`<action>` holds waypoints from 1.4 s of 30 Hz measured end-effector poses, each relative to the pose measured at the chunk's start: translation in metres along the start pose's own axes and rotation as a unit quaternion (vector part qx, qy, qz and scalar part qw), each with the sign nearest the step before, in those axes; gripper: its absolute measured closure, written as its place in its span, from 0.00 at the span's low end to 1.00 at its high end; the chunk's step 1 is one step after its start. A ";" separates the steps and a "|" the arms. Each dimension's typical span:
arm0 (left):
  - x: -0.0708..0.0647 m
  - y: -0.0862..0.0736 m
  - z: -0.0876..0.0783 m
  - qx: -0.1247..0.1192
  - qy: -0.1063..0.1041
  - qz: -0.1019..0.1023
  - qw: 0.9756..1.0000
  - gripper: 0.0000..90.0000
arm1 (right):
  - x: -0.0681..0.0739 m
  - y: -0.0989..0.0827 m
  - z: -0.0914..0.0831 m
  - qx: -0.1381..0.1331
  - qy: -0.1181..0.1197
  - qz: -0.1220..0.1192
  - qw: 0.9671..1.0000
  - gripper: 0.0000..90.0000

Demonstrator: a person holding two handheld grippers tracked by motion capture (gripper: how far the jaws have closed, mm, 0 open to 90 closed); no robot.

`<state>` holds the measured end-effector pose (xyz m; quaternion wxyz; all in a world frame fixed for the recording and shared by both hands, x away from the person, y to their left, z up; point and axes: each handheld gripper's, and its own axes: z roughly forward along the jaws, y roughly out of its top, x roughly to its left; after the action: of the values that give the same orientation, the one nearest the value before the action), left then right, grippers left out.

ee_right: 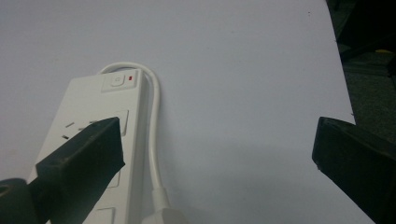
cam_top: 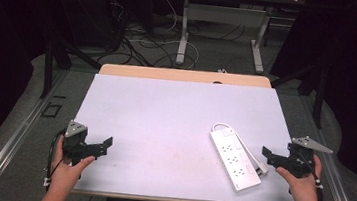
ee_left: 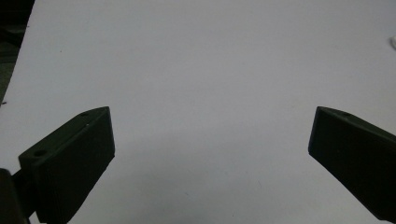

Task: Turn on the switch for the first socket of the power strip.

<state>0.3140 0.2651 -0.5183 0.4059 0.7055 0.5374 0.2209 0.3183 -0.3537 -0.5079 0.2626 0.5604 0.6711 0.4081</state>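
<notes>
A white power strip (cam_top: pixel 235 157) lies flat on the right part of the white table top (cam_top: pixel 164 119), its cord (cam_top: pixel 249 150) looped along its right side. In the right gripper view the strip (ee_right: pixel 88 107) shows its switch with a red mark at the far end, and the cord (ee_right: pixel 155 121) runs down to a plug at the bottom. My right gripper (cam_top: pixel 267 155) hovers just right of the strip, open and holding nothing (ee_right: pixel 217 140). My left gripper (cam_top: pixel 106 144) is near the table's front left corner, open over bare surface (ee_left: pixel 210 135).
A wooden table edge (cam_top: pixel 184 75) shows behind the white top. Beyond it, loose cables (cam_top: pixel 147 42) lie on the floor by another table's legs (cam_top: pixel 183 35). Black frame posts (cam_top: pixel 48 66) stand at both sides. The table's right edge runs close to my right gripper.
</notes>
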 end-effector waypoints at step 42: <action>0.004 -0.003 0.004 0.006 -0.004 -0.009 1.000 0.00 | -0.007 -0.032 0.026 0.016 0.016 0.028 0.999 0.06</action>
<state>0.3167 0.2681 -0.5234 0.4055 0.7038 0.5436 0.2115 0.3239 -0.3553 -0.5498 0.2315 0.5764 0.6659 0.4132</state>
